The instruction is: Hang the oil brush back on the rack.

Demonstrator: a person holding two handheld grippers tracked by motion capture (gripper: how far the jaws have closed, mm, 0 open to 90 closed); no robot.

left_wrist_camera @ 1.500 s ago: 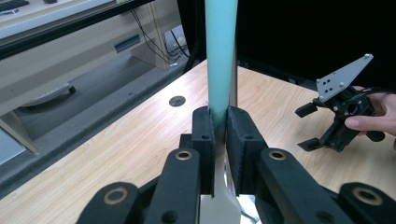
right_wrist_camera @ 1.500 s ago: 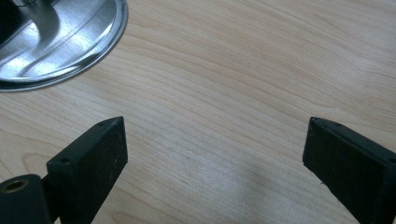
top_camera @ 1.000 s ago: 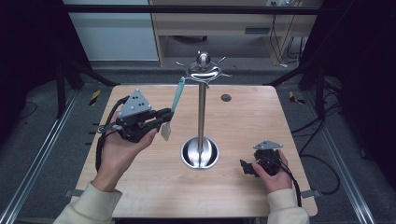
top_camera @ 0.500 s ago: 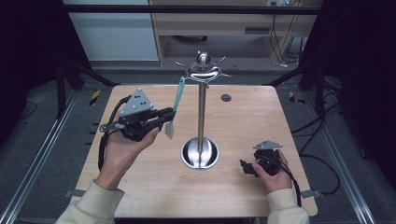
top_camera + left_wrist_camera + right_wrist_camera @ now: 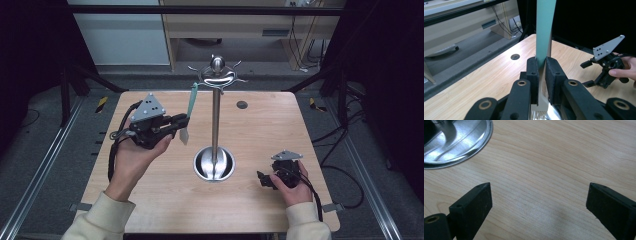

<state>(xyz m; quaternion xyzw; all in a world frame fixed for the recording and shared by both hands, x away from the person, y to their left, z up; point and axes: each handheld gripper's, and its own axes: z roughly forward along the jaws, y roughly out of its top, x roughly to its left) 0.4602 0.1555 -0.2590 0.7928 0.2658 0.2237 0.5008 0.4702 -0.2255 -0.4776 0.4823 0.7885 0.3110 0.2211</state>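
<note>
Nothing has moved; left claw (image 5: 542, 75) grips spatula (image 5: 544, 30) — upright.

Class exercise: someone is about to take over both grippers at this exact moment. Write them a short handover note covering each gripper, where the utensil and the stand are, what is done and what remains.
Left gripper: jaws shut on the green-handled utensil, held upright, raised beside the stand's pole.
Right gripper: jaws open, nothing between them, low over the table right of the stand's base.
Stand: upright at mid-table, hook ring at the top; no utensil hangs on it.
Done: utensil picked up and lifted.
Left: probably bring the handle's top up to a hook, hang it and let go.
</note>
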